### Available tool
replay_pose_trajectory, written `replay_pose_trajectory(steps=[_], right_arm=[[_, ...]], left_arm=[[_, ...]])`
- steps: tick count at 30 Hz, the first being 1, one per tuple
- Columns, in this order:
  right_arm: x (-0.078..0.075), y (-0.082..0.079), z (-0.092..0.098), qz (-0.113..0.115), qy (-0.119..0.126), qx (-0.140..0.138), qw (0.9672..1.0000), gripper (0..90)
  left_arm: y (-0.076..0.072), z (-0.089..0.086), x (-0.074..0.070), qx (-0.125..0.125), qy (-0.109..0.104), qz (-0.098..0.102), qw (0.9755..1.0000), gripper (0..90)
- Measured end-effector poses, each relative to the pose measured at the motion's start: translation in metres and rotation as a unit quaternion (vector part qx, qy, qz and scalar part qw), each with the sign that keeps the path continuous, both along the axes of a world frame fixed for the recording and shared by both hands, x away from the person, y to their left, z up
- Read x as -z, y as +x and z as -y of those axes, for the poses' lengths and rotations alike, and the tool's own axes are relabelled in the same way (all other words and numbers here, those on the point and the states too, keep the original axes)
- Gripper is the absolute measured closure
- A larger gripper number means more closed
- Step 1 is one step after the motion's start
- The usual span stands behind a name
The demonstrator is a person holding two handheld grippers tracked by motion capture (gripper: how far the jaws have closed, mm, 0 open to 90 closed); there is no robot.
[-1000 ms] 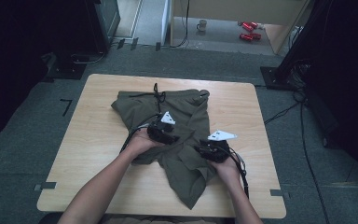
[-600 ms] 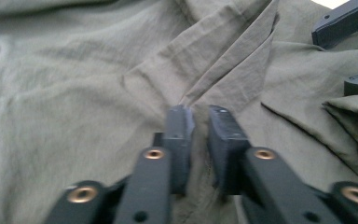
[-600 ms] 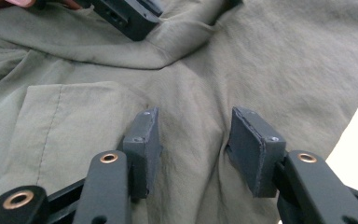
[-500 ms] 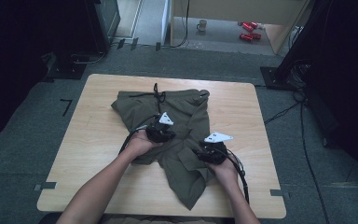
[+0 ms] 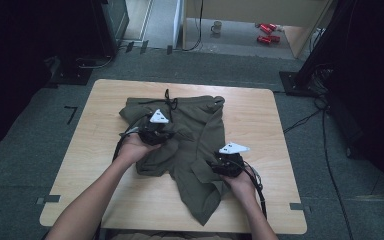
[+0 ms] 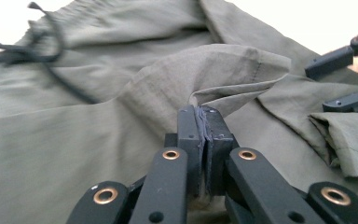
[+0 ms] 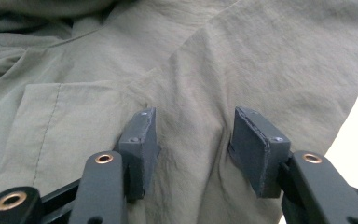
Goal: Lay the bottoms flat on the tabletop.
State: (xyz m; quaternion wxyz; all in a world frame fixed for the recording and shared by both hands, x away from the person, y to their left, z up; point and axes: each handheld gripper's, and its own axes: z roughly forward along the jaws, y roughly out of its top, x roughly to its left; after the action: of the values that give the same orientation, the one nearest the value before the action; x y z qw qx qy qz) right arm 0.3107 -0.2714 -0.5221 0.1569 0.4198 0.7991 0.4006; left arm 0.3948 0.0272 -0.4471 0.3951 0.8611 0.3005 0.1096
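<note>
Because a fold seems under way, the olive shorts (image 5: 185, 145) lie flat mid-table (image 5: 260, 115): left gripper (image 6: 204, 140) clamped on a raised fabric ridge near the drawstring (image 5: 169, 100); right gripper (image 7: 193, 149), jaws just opening and half-wide, straddles loose cloth on the near leg without pressing.

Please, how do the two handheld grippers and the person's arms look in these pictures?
Each handheld gripper, left and right, has a black body with a grey three-cornered plate on top and a black cable trailing back. The black jaw arms carry brass-coloured rivets and end in dark grey rectangular pads. The forearms are bare, no sleeves visible.
</note>
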Motion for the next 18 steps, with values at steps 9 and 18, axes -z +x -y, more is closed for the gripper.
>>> replay_pose_trajectory(steps=[9, 18], right_arm=[[0.0, -0.001, -0.001, 0.001, -0.004, -0.001, 1.0, 50.1], [0.0, -0.001, -0.001, 0.001, -0.003, 0.001, 1.0, 50.0]], left_arm=[[-0.011, -0.05, -0.01, -0.05, -0.015, 0.009, 0.9986, 88.7], [-0.026, -0.104, -0.001, -0.108, -0.039, 0.001, 0.9934, 88.7]])
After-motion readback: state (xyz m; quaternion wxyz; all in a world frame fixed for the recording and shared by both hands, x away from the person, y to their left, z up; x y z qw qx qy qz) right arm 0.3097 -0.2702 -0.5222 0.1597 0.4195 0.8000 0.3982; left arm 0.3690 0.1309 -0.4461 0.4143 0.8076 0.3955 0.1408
